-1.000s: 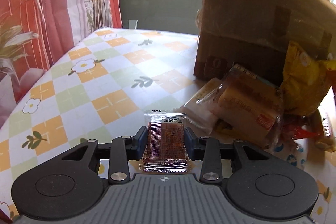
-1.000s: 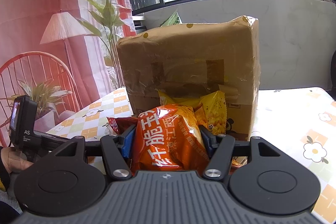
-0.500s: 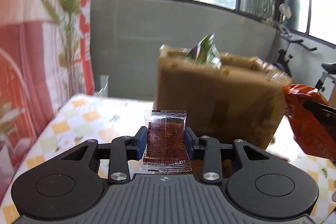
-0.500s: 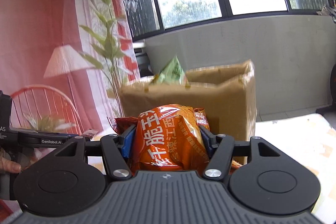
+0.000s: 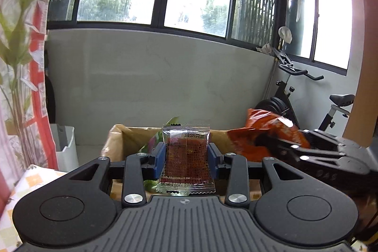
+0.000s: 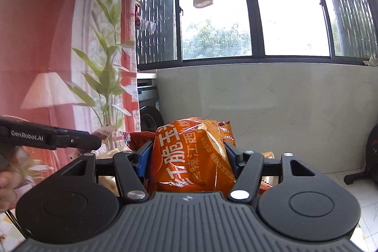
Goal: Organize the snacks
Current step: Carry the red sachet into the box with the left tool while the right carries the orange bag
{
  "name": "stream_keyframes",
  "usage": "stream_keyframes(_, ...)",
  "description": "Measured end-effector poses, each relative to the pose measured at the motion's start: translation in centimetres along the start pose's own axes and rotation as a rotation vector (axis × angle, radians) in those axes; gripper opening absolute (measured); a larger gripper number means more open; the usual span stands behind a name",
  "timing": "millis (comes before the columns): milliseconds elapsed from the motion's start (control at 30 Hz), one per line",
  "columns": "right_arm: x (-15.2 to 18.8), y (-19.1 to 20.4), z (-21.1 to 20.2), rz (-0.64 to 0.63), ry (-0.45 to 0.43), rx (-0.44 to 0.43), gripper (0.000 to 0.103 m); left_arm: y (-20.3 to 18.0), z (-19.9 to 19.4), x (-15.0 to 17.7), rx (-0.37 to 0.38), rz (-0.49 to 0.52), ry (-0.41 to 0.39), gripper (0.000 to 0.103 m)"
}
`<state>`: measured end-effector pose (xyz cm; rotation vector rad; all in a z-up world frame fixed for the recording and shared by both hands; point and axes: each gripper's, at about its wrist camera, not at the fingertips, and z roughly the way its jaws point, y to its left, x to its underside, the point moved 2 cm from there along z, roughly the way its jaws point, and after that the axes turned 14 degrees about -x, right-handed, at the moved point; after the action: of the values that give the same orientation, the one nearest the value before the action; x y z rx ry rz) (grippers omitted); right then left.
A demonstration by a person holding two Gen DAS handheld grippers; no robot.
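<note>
Left claw clamped a small red sachet | right claw gripped an orange chip bag | both poised above the cardboard box ahead, apparently for dropping in.

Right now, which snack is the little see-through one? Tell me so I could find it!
Find the open cardboard box below the big windows. In front of it, the left gripper pinches a small clear packet between blue pads. Unlike the puffy orange chip bag in the right gripper, it is flat, showing dark red food.
</note>
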<state>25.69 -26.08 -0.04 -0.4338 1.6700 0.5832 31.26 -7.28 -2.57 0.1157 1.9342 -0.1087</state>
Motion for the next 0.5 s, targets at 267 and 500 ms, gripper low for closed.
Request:
stream_keyframes(267,1.4,-4.6,4.2,0.213,0.026,0.023,0.066,-3.0,5.2,0.1,-0.016,-0.005,0.043,0.041)
stream_keyframes(500,1.8,-4.9,2.6,0.194,-0.001,-0.027,0.079,-4.6,7.4,0.3,-0.005,0.053,0.075,0.050)
